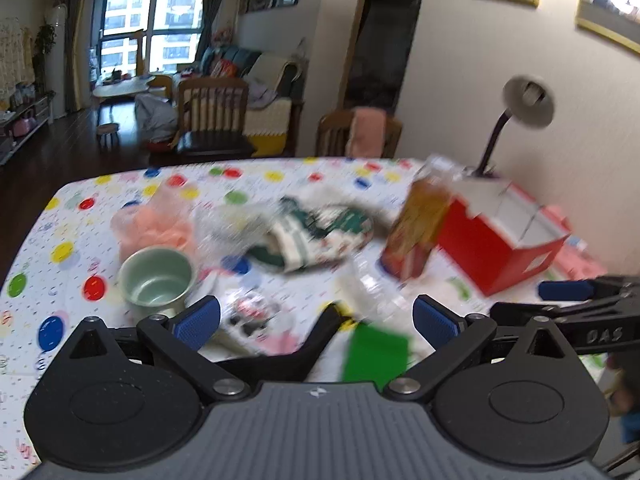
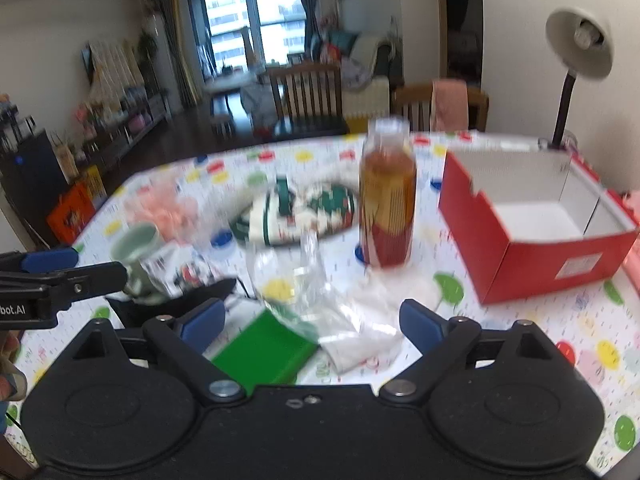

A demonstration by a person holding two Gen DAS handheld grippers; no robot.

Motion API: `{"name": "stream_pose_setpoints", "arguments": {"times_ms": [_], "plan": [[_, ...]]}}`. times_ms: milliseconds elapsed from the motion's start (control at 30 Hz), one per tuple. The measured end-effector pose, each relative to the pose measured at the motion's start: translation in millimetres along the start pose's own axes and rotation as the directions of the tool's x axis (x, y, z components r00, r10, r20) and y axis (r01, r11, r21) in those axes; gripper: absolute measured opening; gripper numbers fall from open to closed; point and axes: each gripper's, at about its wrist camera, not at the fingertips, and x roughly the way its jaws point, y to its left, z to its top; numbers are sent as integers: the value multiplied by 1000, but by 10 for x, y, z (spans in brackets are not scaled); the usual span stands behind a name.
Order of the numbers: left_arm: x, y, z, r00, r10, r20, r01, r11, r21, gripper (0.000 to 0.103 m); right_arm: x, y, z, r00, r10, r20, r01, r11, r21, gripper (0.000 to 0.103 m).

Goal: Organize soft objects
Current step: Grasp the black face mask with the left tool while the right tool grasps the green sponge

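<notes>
Right wrist view: green-and-white patterned cloth (image 2: 296, 212) lies bunched left of the bottle (image 2: 387, 196).
Both grippers, left (image 1: 316, 316) and right (image 2: 310, 320), tilt downward, fingers spread, holding nothing.

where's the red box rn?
Red box sits open at the table's right side in both views, just right of the bottle, below the lamp.

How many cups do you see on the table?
1. The green cup stands near the left side of the table, in front of the pink fluffy thing. Another could hide behind the red box.
</notes>
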Motion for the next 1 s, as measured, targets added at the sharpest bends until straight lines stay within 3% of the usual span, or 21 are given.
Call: {"name": "stream_pose_setpoints", "arguments": {"times_ms": [200, 500, 800, 1000], "plan": [[278, 225, -159, 996, 58, -68, -56, 998, 41, 103, 452, 85, -22, 988, 8, -151, 1, 998, 59, 94], [490, 225, -364, 994, 15, -107, 3, 985, 171, 103, 1054, 276, -88, 943, 18, -332, 27, 991, 132, 93], [728, 317, -479, 988, 79, -129, -47, 972, 231, 102, 1479, 395, -99, 912, -9, -411, 89, 980, 176, 91], [800, 320, -572, 986, 80, -144, -38, 961, 276, 100, 1566, 447, -94, 906, -46, -420, 120, 981, 152, 91]]}}
